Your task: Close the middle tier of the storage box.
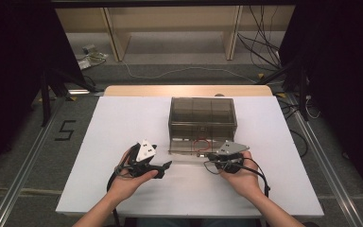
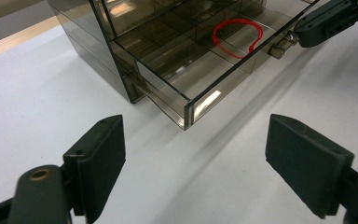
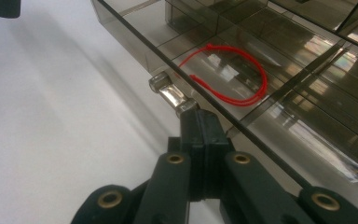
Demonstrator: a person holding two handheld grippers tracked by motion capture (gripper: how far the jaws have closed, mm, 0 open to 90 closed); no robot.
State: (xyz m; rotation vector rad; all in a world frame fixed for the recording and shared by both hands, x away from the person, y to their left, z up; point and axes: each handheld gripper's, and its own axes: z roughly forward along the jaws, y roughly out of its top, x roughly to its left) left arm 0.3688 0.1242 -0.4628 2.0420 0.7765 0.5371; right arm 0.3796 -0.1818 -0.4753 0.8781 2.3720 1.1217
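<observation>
Tongs over white table (dark surroundings)

High view looks down from above; both gripper views sit close, sharing the drawer front.

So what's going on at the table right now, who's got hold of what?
A person works a smoky transparent plastic drawer box on the white table. Its bottom drawer is pulled out, with a red string loop lying in one of its compartments. The right gripper is shut, its jaw tips at the drawer's small clear knob. The left gripper is open over the bare table, short of the drawer's near corner, holding nothing.
</observation>
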